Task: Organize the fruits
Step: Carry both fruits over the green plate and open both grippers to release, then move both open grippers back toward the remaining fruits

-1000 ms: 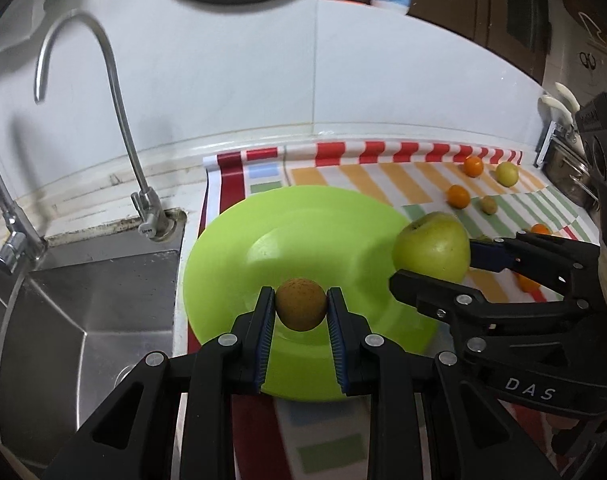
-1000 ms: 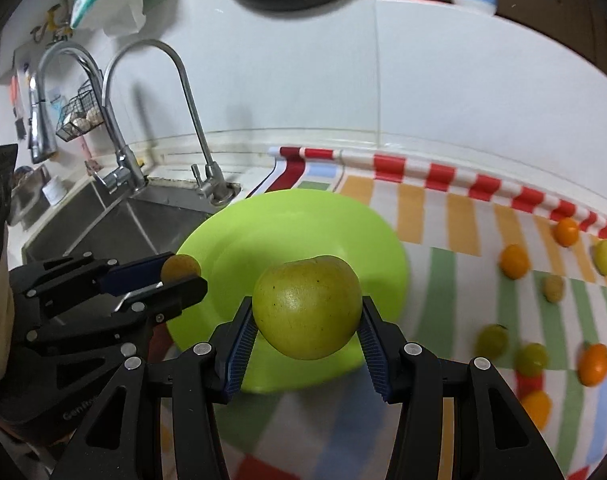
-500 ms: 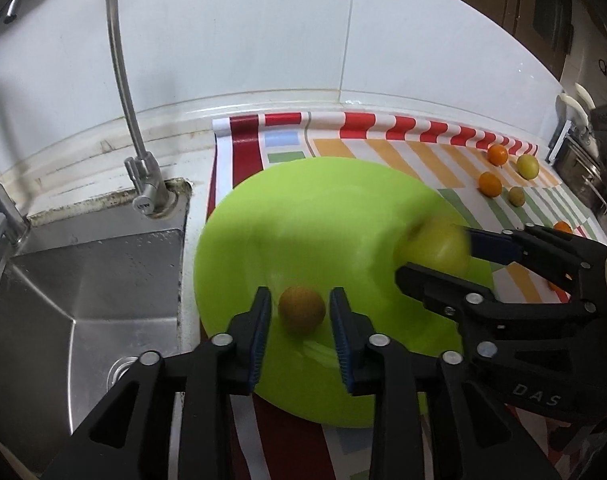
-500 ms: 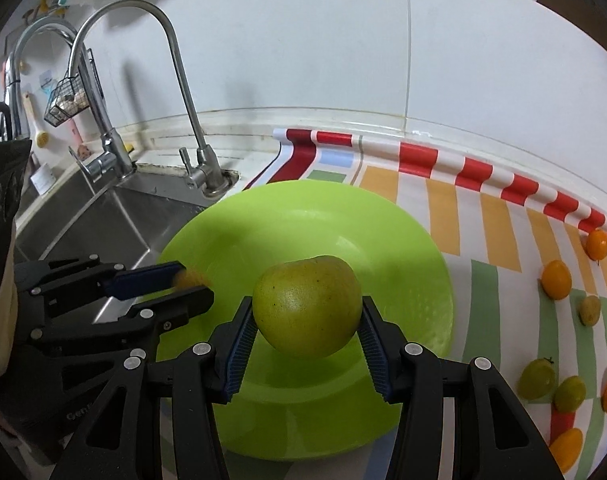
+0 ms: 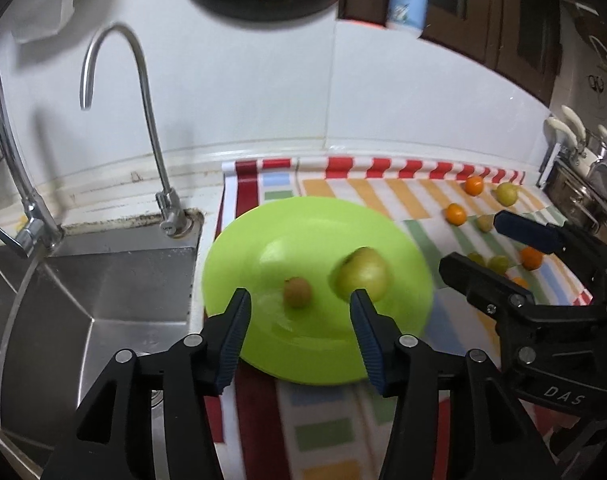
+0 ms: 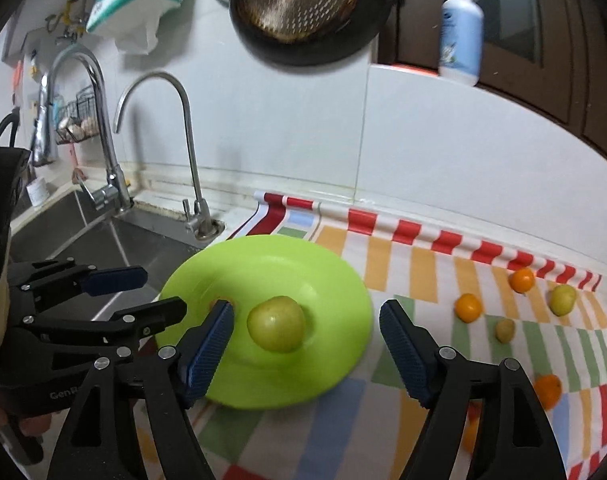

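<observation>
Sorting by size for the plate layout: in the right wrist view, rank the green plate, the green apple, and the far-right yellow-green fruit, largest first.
1. Green plate, clearly largest.
2. Green apple.
3. Yellow-green fruit, looks smallest, though it lies farther from the camera, so the gap is probably overstated.

To my left I see a steel sink with a tall gooseneck tap at its back corner and a second, larger tap farther left. A striped cloth covers the counter, a dark pan hangs on the white wall above, and a blue pump bottle stands on the ledge to its right
</observation>
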Demonstrator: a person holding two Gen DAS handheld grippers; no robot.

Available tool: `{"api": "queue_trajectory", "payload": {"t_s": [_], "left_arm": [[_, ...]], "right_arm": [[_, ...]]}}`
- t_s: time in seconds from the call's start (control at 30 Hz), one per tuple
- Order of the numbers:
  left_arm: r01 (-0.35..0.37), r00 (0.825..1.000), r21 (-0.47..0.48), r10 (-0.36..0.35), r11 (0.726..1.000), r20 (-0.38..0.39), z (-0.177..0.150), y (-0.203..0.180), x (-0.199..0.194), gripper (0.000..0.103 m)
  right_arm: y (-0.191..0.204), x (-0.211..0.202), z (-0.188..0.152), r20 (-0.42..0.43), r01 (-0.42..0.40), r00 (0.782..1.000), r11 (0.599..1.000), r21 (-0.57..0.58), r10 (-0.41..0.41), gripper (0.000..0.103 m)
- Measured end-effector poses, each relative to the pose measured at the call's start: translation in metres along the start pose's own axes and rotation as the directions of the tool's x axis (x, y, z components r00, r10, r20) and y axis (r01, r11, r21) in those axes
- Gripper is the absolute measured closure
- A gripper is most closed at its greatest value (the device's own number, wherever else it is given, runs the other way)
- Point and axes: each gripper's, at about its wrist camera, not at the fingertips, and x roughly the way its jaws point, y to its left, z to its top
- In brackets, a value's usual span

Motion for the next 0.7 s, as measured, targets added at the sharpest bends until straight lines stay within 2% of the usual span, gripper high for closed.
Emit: {"api": "queue_trajectory", "payload": {"t_s": [0.3, 0.7], "left_arm": [[0.018, 1.000, 0.014, -0.018, 1.000, 0.018, -0.009, -0.056, -0.026, 0.050], [0.040, 0.999, 0.038, -0.041, 0.998, 0.016, -0.019, -0.136, -0.034, 0.049]], "right_arm": [[-0.037, -0.051, -0.022, 0.021, 0.029, 0.999, 0.999, 0.034, -0.030, 0.027], [-0.101, -0.094, -0.054, 0.025, 0.066, 0.997, 0.996, 0.066, -0.068, 0.027]]}}
